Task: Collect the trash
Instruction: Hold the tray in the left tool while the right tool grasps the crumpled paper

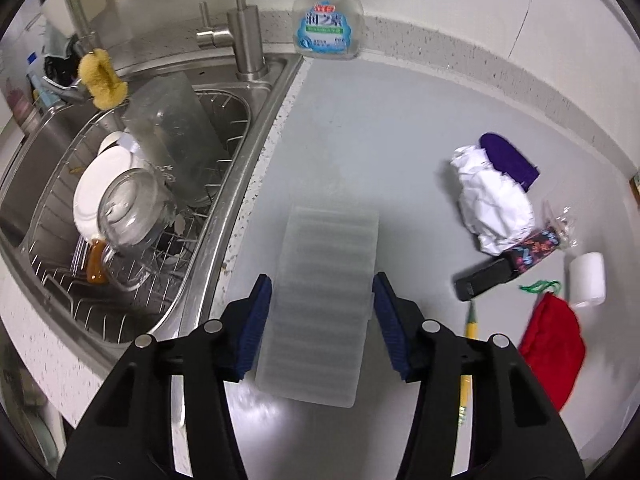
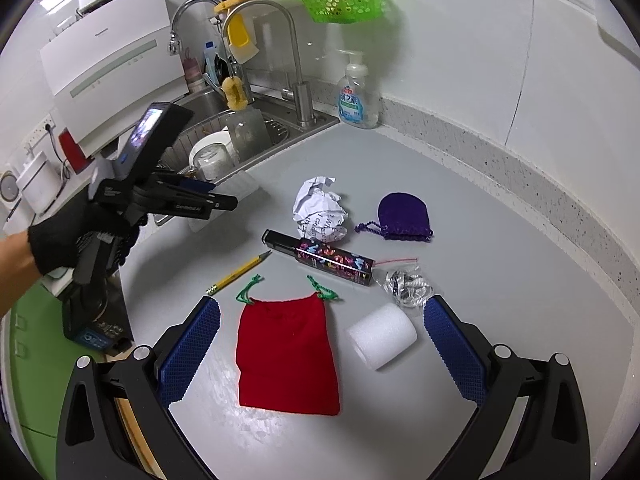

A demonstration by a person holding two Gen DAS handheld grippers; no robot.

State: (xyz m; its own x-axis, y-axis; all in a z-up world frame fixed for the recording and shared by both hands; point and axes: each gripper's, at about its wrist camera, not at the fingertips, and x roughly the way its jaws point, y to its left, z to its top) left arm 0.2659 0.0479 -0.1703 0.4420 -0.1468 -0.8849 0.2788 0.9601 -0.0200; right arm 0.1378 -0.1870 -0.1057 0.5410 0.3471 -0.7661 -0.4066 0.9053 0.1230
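Note:
My left gripper (image 1: 322, 280) is shut on a translucent ribbed plastic piece (image 1: 328, 248), with a blue pad on each long side, beside the sink. From the right wrist view, a gloved hand holds that gripper (image 2: 224, 194) with the plastic piece (image 2: 244, 184) sticking out past it. My right gripper (image 2: 320, 304) stands open, holding nothing, over a red pouch (image 2: 286, 356) and a white foam roll (image 2: 382, 336). Further out lie crumpled paper (image 2: 320, 212), a silvery wrapper (image 2: 408, 284), a black patterned box (image 2: 320, 258), a pencil (image 2: 238, 274) and a purple pouch (image 2: 402, 212).
The steel sink (image 1: 256, 152) on the left holds a wire rack with a plate, a glass jar and a clear tub. A soap bottle (image 1: 328, 28) stands by the back wall next to the tap (image 1: 246, 20). A green basket (image 2: 342, 0) hangs on the wall.

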